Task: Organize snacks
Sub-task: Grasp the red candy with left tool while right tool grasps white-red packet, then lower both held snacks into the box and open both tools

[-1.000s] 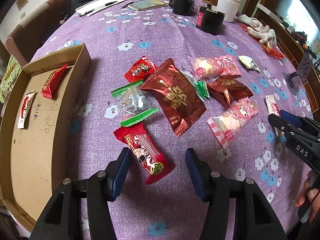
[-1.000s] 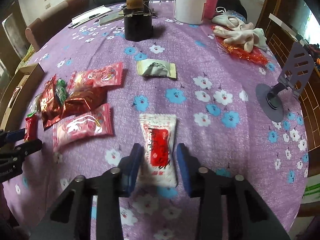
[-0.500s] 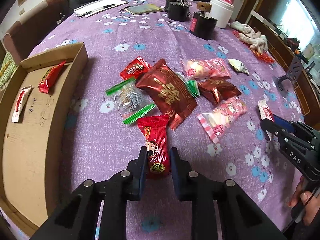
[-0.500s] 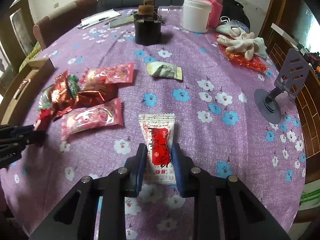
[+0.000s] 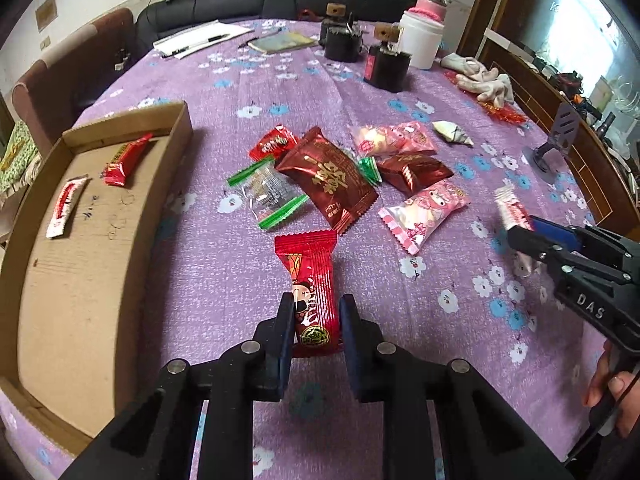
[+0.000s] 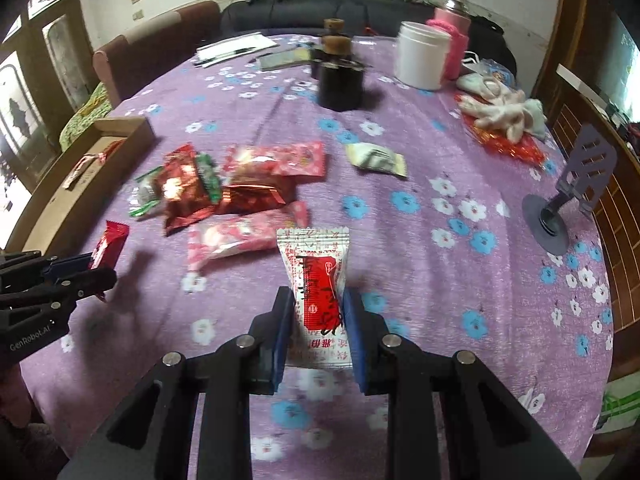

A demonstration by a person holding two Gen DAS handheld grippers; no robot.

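Observation:
My left gripper (image 5: pixel 314 320) is shut on a red snack packet (image 5: pixel 310 276) and holds it above the purple floral tablecloth. My right gripper (image 6: pixel 318 316) is shut on a white-and-red snack packet (image 6: pixel 318 280), also lifted; it shows in the left wrist view (image 5: pixel 512 210). A cardboard tray (image 5: pixel 60 272) at the left holds a red bar (image 5: pixel 126 158) and a white-red sachet (image 5: pixel 66 206). A pile of snacks lies mid-table: a dark red packet (image 5: pixel 328 176), a clear green-edged packet (image 5: pixel 266 192), pink packets (image 5: pixel 424 214).
Black jars (image 5: pixel 386 64), a white tub (image 5: pixel 420 42), papers and a notebook stand at the table's far side. White gloves (image 6: pixel 500 110) and a grey phone stand (image 6: pixel 568 204) are at the right. A pale green packet (image 6: pixel 376 158) lies apart from the pile.
Both grippers closed on their packets and lifted them off the cloth. The left one carries the red packet, the right one the white-red packet.

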